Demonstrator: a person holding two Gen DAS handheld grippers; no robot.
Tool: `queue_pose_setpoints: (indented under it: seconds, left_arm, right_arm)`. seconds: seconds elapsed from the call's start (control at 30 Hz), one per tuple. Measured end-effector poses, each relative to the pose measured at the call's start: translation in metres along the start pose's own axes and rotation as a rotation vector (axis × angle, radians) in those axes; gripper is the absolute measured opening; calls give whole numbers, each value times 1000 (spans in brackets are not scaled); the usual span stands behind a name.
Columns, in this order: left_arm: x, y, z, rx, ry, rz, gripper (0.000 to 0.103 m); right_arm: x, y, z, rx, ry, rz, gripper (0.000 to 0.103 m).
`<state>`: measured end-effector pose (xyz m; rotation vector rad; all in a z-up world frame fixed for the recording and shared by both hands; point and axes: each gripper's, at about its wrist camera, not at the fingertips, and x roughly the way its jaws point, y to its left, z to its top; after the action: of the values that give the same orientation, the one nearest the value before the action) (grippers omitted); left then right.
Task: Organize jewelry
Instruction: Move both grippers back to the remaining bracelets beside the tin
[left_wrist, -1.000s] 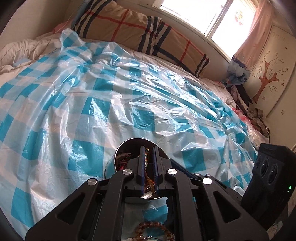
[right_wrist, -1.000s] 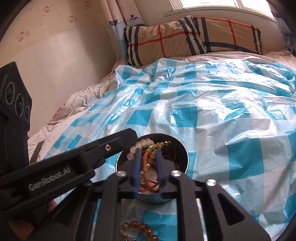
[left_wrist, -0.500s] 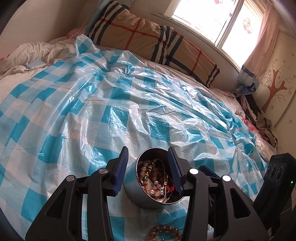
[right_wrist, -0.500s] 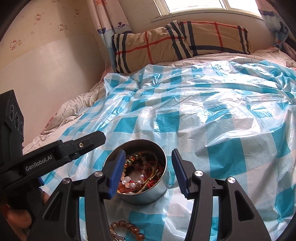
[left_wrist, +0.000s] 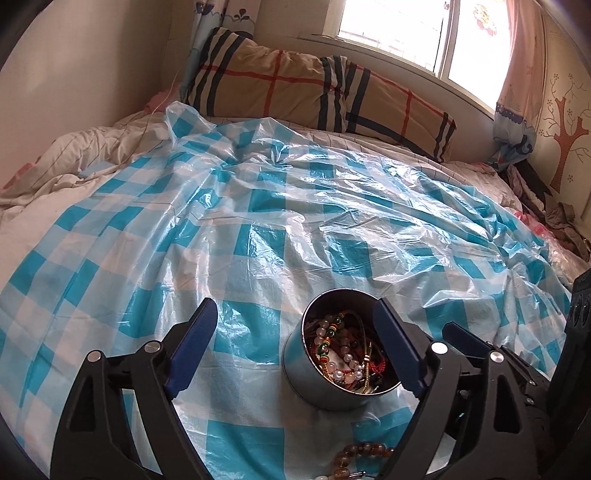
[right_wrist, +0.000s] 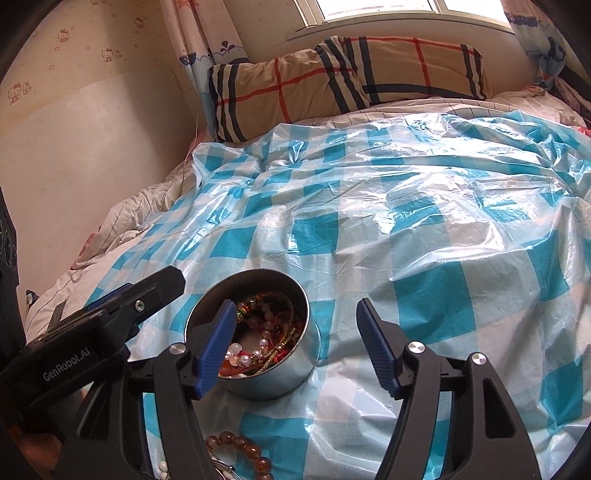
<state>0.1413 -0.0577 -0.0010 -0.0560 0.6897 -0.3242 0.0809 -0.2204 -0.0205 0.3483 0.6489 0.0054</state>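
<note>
From the left wrist view, the left claw (left_wrist: 295, 339) has just been opening: a second ago its blue pads sat nearly together inside the round metal tin (left_wrist: 325, 384), and now they stand wide apart with nothing gripped, the right pad (left_wrist: 397, 350) overlapping the tin's right rim, the left one clear of it over the blue-checked plastic sheet (left_wrist: 258, 229) covering the bed. The tin, full of tangled bead bracelets (left_wrist: 340, 350), stands upright on the sheet, and an amber bead bracelet (left_wrist: 360, 456) lies loose just in front of it. From the right wrist view, the right claw (right_wrist: 295, 341) has likewise been opening, from a narrow gap over the jewelry to a wide, empty spread; its left pad (right_wrist: 218, 347) overlaps the tin (right_wrist: 273, 380), the right pad well off it. Both claws point down at a slant toward the tin, the left claw's finger (right_wrist: 122, 314) alongside it.
</note>
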Motion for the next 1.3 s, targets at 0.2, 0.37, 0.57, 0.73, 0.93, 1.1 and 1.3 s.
queue_pose_setpoints:
  seconds: [0.2, 0.37, 0.57, 0.73, 0.93, 1.1, 1.3]
  left_arm:
    - [-10, 5, -5, -11, -3, 31, 87]
    - [-14, 3, -9, -2, 6, 44, 87]
    - [-21, 1, -15, 21, 5, 66, 87]
    - [-32, 2, -22, 33, 7, 69, 87]
    - [-50, 4, -32, 40, 6, 70, 87]
    - [-62, 8, -39, 28, 15, 63, 87]
    - [-80, 18, -50, -6, 21, 60, 88]
  right_arm:
    - [-13, -4, -5, 32, 1, -19, 66]
    - [-21, -1, -12, 32, 6, -27, 66]
    - [-33, 1, -22, 31, 7, -41, 67]
    - [-44, 5, -30, 20, 4, -51, 70]
    - [-56, 10, -39, 16, 2, -59, 70]
    - [-67, 14, -45, 15, -14, -61, 70]
    - [-79, 14, -50, 39, -32, -54, 74]
